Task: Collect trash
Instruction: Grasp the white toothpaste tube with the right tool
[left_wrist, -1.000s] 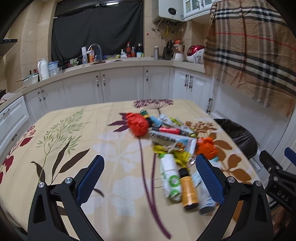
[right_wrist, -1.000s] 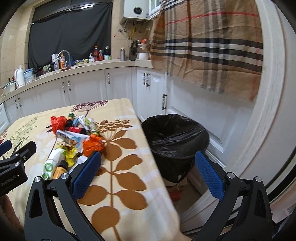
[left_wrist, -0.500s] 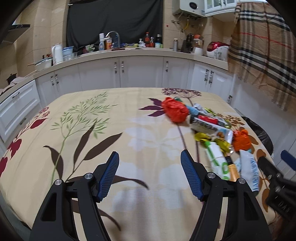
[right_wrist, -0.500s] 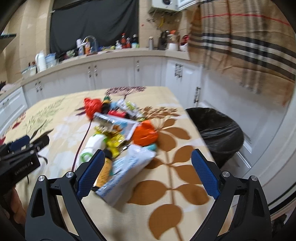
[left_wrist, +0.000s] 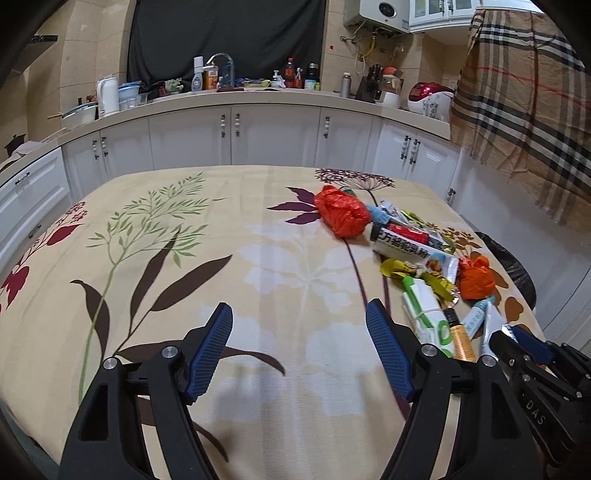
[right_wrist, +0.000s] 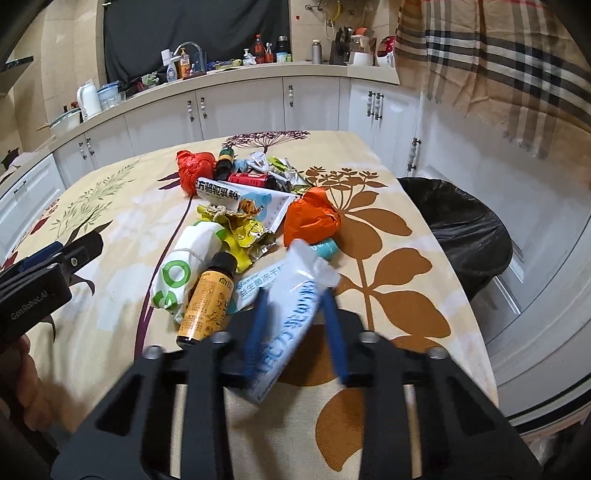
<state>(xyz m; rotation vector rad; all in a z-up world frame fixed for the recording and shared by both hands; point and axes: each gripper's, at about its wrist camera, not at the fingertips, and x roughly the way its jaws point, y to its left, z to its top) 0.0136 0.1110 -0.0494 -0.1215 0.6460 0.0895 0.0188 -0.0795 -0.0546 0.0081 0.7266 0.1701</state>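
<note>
Nearest the right wrist camera, the right gripper (right_wrist: 295, 332) is closing its blue pads on a pale blue and white sachet (right_wrist: 291, 306) at the near end of the trash pile, and the sachet's far end tilts up off the tablecloth (right_wrist: 369, 258); motion blur hides whether the pads already press it. Just left of it lie an amber bottle with a black cap (right_wrist: 208, 295), on its side, and a white pouch with green print (right_wrist: 184, 266). Beyond them sit crumpled yellow wrappers (right_wrist: 240, 229), an orange plastic bag (right_wrist: 312, 218) bunched into a ball, a long white milk-powder packet (right_wrist: 240, 195), a red can (right_wrist: 251, 180) on its side, a small dark bottle (right_wrist: 224, 162) and a red plastic bag (right_wrist: 194, 168). Off the table's right edge stands a bin lined with a black bag (right_wrist: 461, 229); what can be seen of its inside looks empty, though its bottom is not in view. Over the bare middle of the cloth, the left gripper (left_wrist: 299, 350) hovers with its jaws opening and nothing between them. Farthest back, a counter (left_wrist: 240, 99) carries bottles, a kettle and a rice cooker.
</note>
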